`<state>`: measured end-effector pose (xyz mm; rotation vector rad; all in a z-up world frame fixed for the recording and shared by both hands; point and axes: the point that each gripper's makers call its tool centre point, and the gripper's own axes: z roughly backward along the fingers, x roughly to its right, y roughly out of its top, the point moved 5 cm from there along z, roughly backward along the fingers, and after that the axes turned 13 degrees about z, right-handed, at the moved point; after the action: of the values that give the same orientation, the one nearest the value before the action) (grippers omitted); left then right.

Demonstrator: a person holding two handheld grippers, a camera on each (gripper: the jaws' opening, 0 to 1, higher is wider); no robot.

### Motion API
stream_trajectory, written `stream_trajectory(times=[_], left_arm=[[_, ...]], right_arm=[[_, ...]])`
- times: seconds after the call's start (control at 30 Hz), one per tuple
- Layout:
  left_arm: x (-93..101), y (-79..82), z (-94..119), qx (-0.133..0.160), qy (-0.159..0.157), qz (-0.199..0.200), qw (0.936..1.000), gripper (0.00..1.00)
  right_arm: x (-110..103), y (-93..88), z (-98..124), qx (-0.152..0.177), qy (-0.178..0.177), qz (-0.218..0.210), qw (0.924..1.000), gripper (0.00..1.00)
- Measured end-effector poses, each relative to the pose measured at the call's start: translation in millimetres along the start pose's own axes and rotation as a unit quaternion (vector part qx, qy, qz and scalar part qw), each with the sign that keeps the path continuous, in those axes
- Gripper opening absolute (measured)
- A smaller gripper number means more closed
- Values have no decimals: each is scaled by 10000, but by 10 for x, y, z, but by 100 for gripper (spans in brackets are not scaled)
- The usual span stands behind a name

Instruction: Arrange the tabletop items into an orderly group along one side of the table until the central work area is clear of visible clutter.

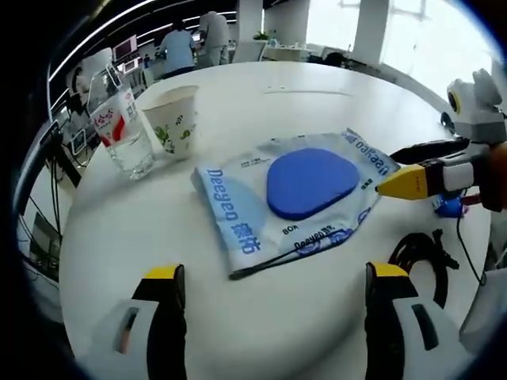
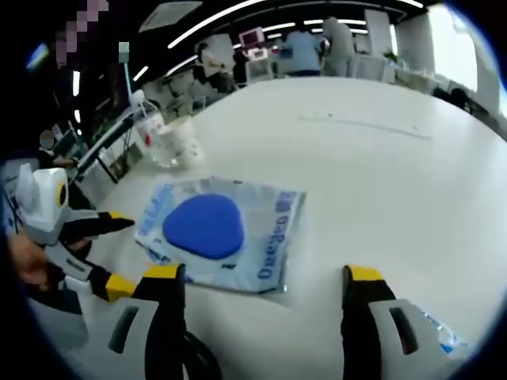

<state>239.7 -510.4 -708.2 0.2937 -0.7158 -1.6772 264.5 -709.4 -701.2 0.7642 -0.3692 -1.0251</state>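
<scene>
White counter point(image 1: 333, 87): blue-printed pouch point(image 1: 297, 198) centre frame, cup point(image 1: 176, 120) and bottle point(image 1: 120, 127) upper left; left hand-held gripper point(image 1: 273, 297) jaws apart, right hand-held gripper point(image 2: 261, 297) jaws apart, both empty.

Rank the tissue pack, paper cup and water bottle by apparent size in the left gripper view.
1. Tissue pack, clearly largest, though also nearest the camera.
2. Water bottle and paper cup: they look about alike, side by side, so no firm order.

Flat blue-white plastic pouch point(image 1: 297, 198) mid-table; paper cup point(image 1: 174, 120) upright beside clear bottle point(image 1: 123, 127), red-white label; black cable point(image 1: 420, 257) coiled.
</scene>
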Motion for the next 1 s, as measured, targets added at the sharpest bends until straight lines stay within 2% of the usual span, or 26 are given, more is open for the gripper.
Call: stream_trajectory(times=[0.2,0.67,0.93,1.0], left_arm=[[1,17,-18,-12,128,-24,9999,90],[-12,55,-29,125,261,96,9995,79],[-38,94,-34,251,223,294,9990,73],[-63,106,-28,292,219,377,9986,71]], right_arm=[[-39,-18,-25,-113,-15,304,9995,74],[-100,-6,-50,-87,34,539,9985,49],[-93,7,-67,-122,49,568,9983,42],[-99,25,-70,-87,120,417,9990,42]])
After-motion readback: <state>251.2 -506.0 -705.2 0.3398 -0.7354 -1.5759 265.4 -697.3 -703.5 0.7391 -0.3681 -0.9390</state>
